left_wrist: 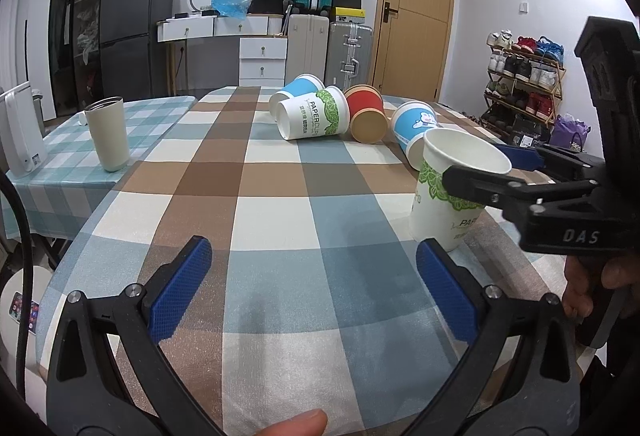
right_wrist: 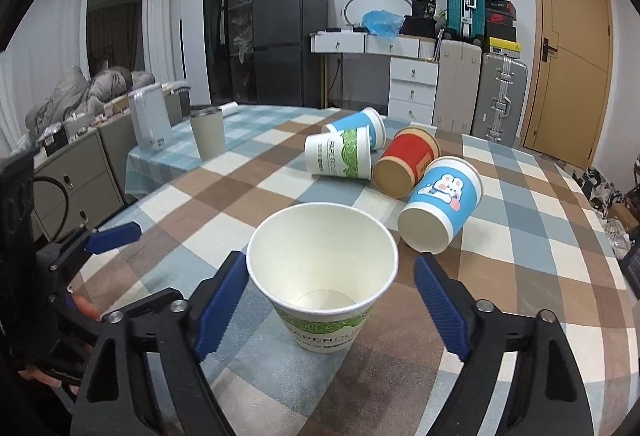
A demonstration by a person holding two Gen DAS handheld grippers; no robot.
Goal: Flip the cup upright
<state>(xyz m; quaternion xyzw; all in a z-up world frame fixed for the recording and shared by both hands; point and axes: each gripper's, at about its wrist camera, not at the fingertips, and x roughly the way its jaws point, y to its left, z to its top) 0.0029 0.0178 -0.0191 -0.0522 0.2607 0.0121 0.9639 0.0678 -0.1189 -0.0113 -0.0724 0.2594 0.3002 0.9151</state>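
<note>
While the white paper cup (right_wrist: 322, 276) stands upright, mouth up, near the right edge of the checked tablecloth (left_wrist: 280, 220), the right gripper (right_wrist: 328, 300) brackets it with jaws spread; the left blue pad (right_wrist: 220, 300) lies against or just beside the cup wall, the right pad clearly apart from it. Over the near edge of the cloth, the left gripper (left_wrist: 316, 284) hovers wide open, holding nothing. Toward the far edge four more paper cups lie on their sides in a cluster: a blue one (right_wrist: 362, 125), a white leaf-printed one (right_wrist: 340, 157), a red one (right_wrist: 408, 165) and a blue rabbit-printed one (right_wrist: 444, 203). A beige tumbler (left_wrist: 107, 133) stands upright on the neighbouring teal-checked table (left_wrist: 48, 171).
</note>
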